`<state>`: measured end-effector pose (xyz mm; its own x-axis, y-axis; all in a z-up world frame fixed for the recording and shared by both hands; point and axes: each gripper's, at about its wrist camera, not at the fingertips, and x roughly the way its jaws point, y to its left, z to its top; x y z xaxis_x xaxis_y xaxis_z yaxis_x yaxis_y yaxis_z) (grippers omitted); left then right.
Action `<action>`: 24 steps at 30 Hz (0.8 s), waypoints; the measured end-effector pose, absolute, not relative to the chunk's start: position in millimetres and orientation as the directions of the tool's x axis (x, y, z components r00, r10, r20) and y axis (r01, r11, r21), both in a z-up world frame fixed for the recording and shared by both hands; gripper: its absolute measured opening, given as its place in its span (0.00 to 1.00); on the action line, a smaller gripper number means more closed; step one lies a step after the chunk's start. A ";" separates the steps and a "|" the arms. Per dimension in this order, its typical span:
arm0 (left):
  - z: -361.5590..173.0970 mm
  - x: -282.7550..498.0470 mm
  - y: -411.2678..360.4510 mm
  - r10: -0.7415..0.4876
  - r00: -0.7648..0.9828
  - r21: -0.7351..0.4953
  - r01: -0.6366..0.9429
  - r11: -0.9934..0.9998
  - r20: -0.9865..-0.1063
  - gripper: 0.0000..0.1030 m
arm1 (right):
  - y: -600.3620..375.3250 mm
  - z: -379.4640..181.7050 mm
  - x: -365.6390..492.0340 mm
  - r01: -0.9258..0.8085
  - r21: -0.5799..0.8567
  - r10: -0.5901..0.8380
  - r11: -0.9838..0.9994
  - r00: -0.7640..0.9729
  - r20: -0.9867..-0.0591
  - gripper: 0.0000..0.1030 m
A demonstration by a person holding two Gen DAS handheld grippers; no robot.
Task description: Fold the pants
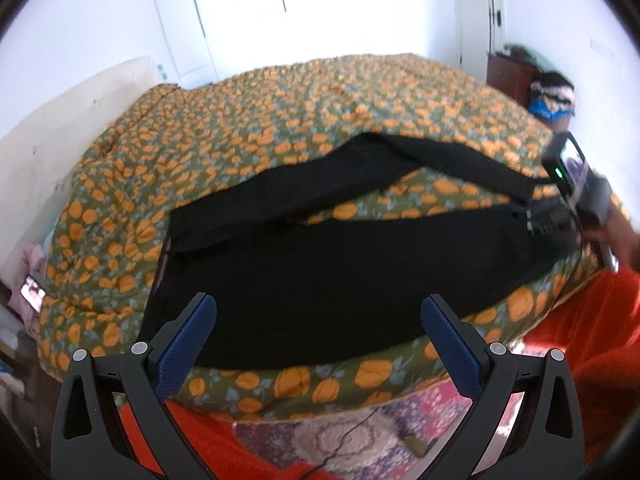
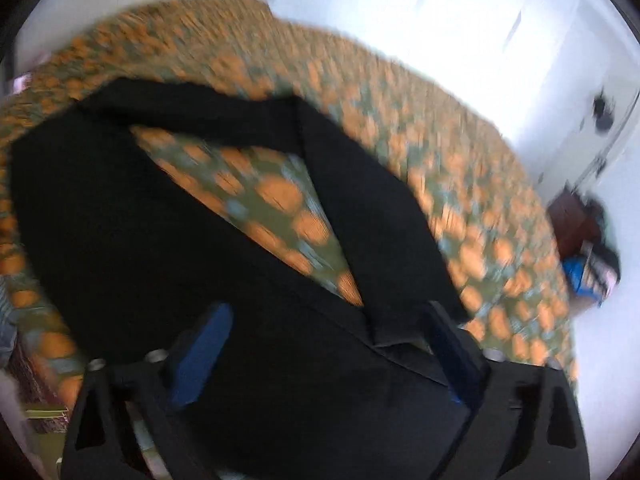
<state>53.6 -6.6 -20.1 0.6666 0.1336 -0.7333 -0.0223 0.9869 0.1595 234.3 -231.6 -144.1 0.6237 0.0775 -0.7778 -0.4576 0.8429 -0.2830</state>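
Observation:
Black pants (image 1: 320,264) lie spread on a bed with an orange-flowered green quilt (image 1: 240,128). Their two legs part in a V, with quilt showing between them. My left gripper (image 1: 319,302) hovers open over the near edge of the pants, nothing between its blue pads. In the right wrist view, which is blurred, my right gripper (image 2: 328,307) stands open low over the pants (image 2: 120,220) where the two legs meet; the far leg's end (image 2: 400,280) lies just ahead of its right finger. In the left wrist view the right gripper (image 1: 540,220) shows at the pants' right end, held by a hand.
A phone (image 1: 34,292) lies off the bed's left edge. A brown cabinet (image 1: 510,72) and a pile of clothes (image 1: 554,96) stand at the far right by the white wall. Orange-red fabric (image 1: 592,340) and a patterned rug (image 1: 360,432) lie below the bed's near edge.

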 end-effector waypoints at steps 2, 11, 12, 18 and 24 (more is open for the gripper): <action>-31.2 58.9 -6.1 0.136 0.629 0.157 -0.023 0.987 -0.765 0.99 | -242.2 -167.5 263.4 -0.441 -0.302 0.016 0.845 0.586 -0.810 0.85; -45.6 100.0 -19.1 0.121 0.592 0.158 0.011 0.987 -0.797 0.99 | -297.4 -128.6 338.9 -0.334 -0.290 -0.047 0.897 0.580 -0.813 0.05; -44.9 104.4 -21.2 0.114 0.594 0.152 0.015 0.988 -0.797 0.99 | -305.4 -111.8 354.2 -0.318 -0.287 -0.045 0.904 0.595 -0.803 0.05; -39.2 129.5 -37.7 0.076 0.600 0.118 0.031 0.993 -0.797 0.99 | -378.4 -19.0 513.8 -0.103 -0.352 -0.200 0.930 0.662 -0.723 0.24; -61.1 140.4 -29.3 0.096 0.567 0.126 0.014 0.992 -0.818 0.99 | -405.7 -48.7 541.8 0.022 -0.332 -0.279 0.943 0.593 -0.755 0.43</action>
<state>140.4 -29.3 -61.1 0.5671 0.0960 -0.8181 0.0142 0.9919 0.1262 541.8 -405.7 -48.7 0.5929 -0.2794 -0.7552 0.0218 0.9431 -0.3318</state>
